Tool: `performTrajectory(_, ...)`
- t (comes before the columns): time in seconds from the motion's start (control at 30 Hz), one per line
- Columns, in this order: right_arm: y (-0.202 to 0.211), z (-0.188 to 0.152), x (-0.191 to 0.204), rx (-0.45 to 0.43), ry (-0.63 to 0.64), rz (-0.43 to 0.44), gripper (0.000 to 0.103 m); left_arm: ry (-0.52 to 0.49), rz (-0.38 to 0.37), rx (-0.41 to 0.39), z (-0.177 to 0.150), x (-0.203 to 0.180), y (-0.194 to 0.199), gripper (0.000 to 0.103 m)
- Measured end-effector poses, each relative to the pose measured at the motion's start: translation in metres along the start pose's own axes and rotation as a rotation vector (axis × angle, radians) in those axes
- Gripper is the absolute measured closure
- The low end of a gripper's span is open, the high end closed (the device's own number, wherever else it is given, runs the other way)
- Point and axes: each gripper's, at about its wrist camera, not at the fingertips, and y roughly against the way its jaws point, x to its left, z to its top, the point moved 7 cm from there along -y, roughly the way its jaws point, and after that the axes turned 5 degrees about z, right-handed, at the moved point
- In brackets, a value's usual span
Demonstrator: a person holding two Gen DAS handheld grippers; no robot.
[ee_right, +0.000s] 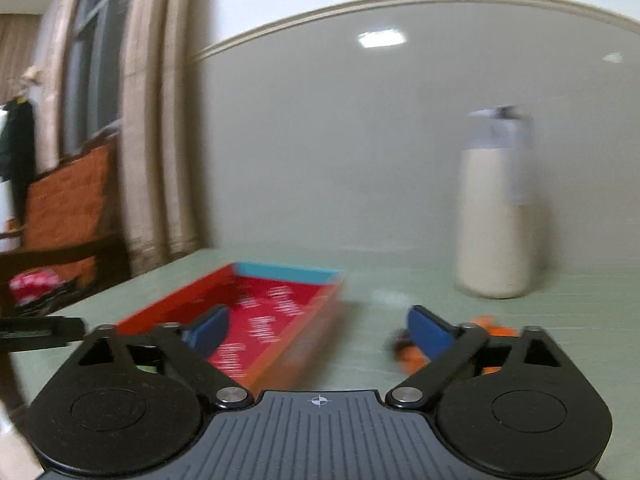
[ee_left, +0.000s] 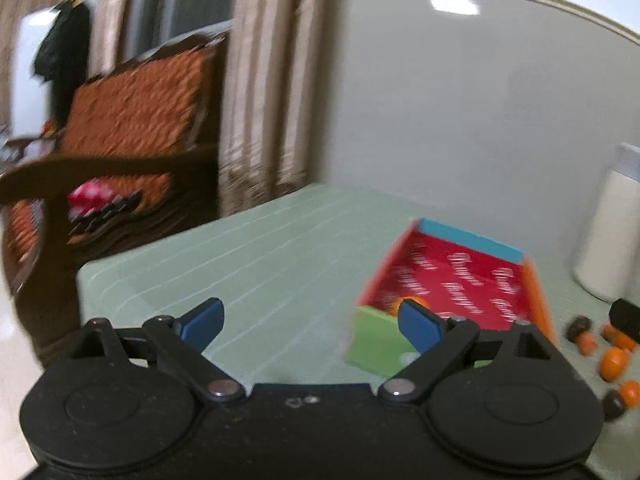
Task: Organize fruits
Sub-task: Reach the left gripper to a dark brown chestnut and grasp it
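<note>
Both views motion-blurred; fine detail unreadable.

Far left, off the bench: wooden armchair with orange cushion, beige curtains behind it. Something red and white on the seat, identity unclear.

Pale green bench with thin white lines, set against a grey wall.

Left gripper: blue-padded fingers spread wide, nothing between them. Held above the bench, left finger over bare surface, right finger overlapping the near end of the tray in the left wrist view.

Shallow tray on the bench, right of centre in the left wrist view: red patterned floor, orange side walls, blue far wall, green near wall. One small orange fruit inside at the near end, partly hidden behind the right finger.

Right gripper: fingers also spread wide, gripping nothing. Left finger over the tray, right finger over the loose fruit.

Loose fruits on the bench just right of the tray, outside it: several small orange pieces and a few dark brown ones, clustered. Exact count not readable. Same cluster appears smeared behind the right finger in the right wrist view.

Far right, near the wall: tall cream-white bottle with clear cap, upright, well apart from the tray.
</note>
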Motion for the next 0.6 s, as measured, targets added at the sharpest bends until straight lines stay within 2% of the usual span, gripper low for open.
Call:
performTrajectory(0.13, 0.028, -0.007, -0.045, -0.055, 0.000, -0.193, 0.000, -0.107, -0.107, -0.070, -0.004, -0.044, 0.017, 0.015)
performTrajectory(0.4, 0.061, -0.024, -0.120, -0.039, -0.105, -0.544, 0.000, -0.294, -0.364, -0.128, -0.032, -0.131, 0.052, 0.017)
performTrajectory(0.5, 0.081, -0.026, -0.138, -0.068, -0.109, -0.683, 0.000, -0.365, -0.459, -0.106, -0.049, -0.164, 0.060, 0.021)
performTrajectory(0.6, 0.096, -0.028, -0.153, -0.079, -0.109, -0.773, 0.000, -0.424, -0.531, -0.044, -0.067, -0.196, 0.060, 0.033)
